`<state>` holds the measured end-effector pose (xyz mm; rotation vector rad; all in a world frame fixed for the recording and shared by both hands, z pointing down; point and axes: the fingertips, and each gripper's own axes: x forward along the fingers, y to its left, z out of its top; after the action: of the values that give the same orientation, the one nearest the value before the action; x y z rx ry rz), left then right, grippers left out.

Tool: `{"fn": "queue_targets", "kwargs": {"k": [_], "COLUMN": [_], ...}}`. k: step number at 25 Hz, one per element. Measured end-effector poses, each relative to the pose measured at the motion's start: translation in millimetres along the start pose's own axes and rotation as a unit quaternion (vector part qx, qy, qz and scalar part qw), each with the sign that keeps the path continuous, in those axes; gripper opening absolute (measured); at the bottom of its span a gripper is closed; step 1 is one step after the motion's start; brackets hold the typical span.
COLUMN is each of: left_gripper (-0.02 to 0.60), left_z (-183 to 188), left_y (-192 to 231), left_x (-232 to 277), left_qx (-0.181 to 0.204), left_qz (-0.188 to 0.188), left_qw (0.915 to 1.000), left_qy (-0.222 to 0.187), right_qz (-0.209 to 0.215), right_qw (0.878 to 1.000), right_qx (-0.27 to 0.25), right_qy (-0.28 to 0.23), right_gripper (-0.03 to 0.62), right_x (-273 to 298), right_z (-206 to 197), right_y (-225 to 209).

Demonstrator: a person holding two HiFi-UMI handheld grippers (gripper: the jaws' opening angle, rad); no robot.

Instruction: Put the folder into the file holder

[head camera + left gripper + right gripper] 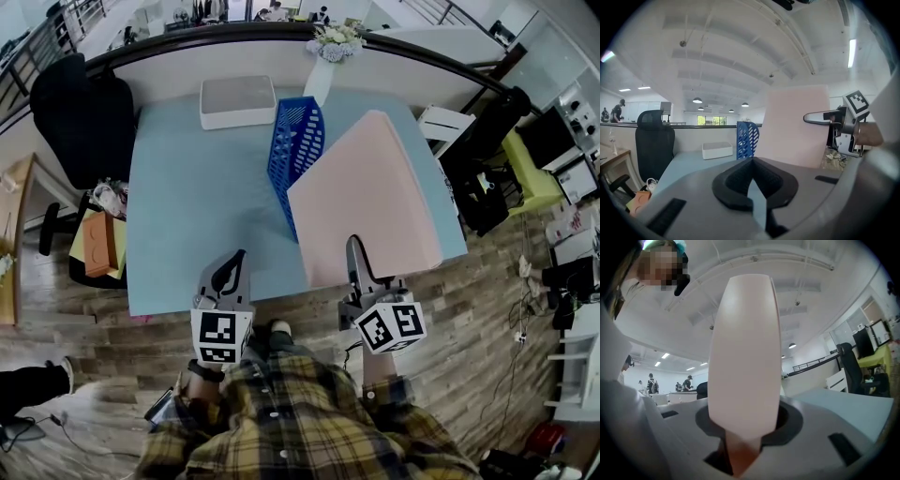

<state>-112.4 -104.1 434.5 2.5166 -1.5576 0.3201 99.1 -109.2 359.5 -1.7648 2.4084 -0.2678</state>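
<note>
Open-plan office space surrounds a pale blue counter (187, 206). The right gripper (354, 248) pinches the near edge of the pink folder (370, 192) and holds it raised and tilted, probably so it can go edge-first into the blue file holder (296, 150) just left of it. The left gripper (234, 267) hangs empty near the counter's edge, jaws together, out of the way. No writing is readable; the marker cubes (223, 335) carry only patterns.

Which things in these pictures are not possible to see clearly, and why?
- Head view: the folder covers the lower right part of the file holder.
- Right gripper view: the folder fills the middle and hides what lies straight ahead.
- Left gripper view: the file holder's inside is too small to read.
</note>
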Motion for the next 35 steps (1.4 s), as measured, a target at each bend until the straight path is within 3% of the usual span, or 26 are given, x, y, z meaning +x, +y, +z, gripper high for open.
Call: {"fn": "queue_targets", "kwargs": {"k": [16,35], "left_gripper": [-0.009,-0.009], "left_z": [2,5], "left_y": [-15,4], "left_x": [29,55], "left_qx": [-0.002,-0.006], "left_qz": [-0.014,0.001], "left_qw": [0.9999,0.9999], "left_qy": [0.005,0.013], "right_qz": [0.009,0.036], "right_qw": [0.999,0.996], "right_qx": [-0.042,-0.076], "right_qy": [-0.014,-0.031], "right_gripper": [0.160,0.160], "right_x": [34,97], "right_z": [15,28], "right_y": [-19,-19]}}
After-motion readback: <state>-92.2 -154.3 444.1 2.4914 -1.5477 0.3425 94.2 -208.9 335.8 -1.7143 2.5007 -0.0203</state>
